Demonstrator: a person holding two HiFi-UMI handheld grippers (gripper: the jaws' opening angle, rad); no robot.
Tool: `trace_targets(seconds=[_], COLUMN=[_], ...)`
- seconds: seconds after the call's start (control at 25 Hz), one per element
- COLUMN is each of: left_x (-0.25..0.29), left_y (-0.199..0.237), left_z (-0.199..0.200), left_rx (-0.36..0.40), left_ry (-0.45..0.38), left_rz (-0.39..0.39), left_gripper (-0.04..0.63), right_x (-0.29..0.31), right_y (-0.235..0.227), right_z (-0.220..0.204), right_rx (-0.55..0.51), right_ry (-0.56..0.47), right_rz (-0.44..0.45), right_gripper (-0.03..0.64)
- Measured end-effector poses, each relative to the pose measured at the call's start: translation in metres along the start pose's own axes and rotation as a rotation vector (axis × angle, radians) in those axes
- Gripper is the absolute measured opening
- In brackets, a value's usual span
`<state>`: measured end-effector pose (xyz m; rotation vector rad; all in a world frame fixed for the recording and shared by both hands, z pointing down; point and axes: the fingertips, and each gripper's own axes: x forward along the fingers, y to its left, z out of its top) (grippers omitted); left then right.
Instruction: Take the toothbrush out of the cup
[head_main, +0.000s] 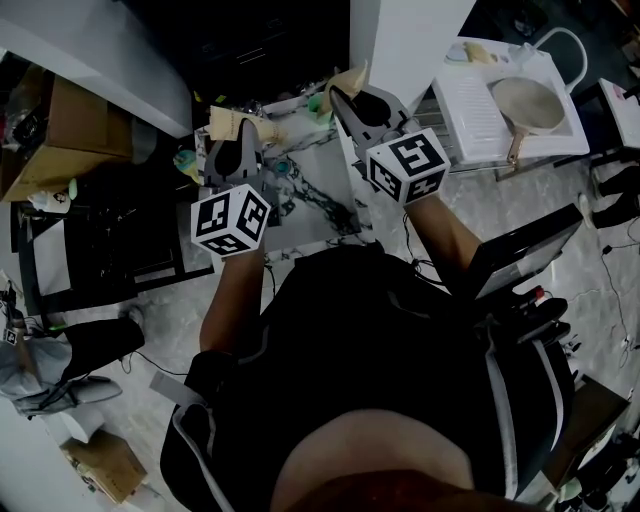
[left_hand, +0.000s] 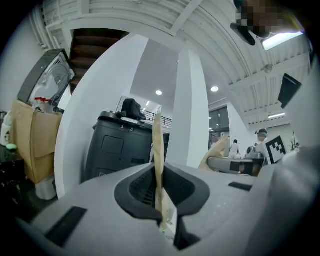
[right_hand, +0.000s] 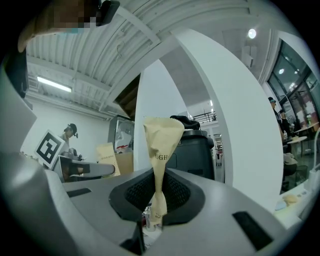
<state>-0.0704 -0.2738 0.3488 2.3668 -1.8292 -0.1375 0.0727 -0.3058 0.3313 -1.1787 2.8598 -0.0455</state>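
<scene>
1. Logging grip state: your left gripper (left_hand: 161, 202) is clenched on a thin tan paper strip (left_hand: 157, 150), which stands edge-on between the pads. Your right gripper (right_hand: 156, 202) is pinched on the twisted neck of a tan paper wrapper (right_hand: 163, 137), whose wide end fans out above. Both point level over the far part of the marble table (head_main: 330, 175).
2. Toothbrush and cup: you cannot pick out either in any view. The clutter on the table between the grippers is too dark to name. Whether either paper piece encloses the toothbrush cannot be told.
3. Risk: both tools are occupied. If you reach for the cup like this, the paper sticking out could brush it and tip it.
4. Risk: each pad pair holds only a narrow part of thin paper. A twist or tug would likely tear it or let it slip out.
5. Risk: the head view is dim. You may close on the wrong object in the clutter.
</scene>
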Motion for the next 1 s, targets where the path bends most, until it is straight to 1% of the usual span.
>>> trace_targets(seconds=[0.6,0.8,1.0], left_x=[0.0064,0.0052,0.0071], left_y=[-0.0036,-0.0024,-0.0008], left_z=[0.0020,0.0049,0.0051], left_rx=[0.000,-0.035,-0.014], left_ry=[-0.005,-0.017,-0.017], left_rz=[-0.008,0.000,-0.002], left_gripper=[0.032,0.032,0.032], right_x=[0.0040,0.0033,0.0051], right_y=[-0.0017,-0.0016,-0.0014], right_z=[0.0019,0.0013,0.0008], right_rx=[-0.006,-0.008,-0.010], right_ry=[0.001,0.002,0.001], right_rz=[0.002,-0.001,-0.003], right_gripper=[0.043,0.043,0.044])
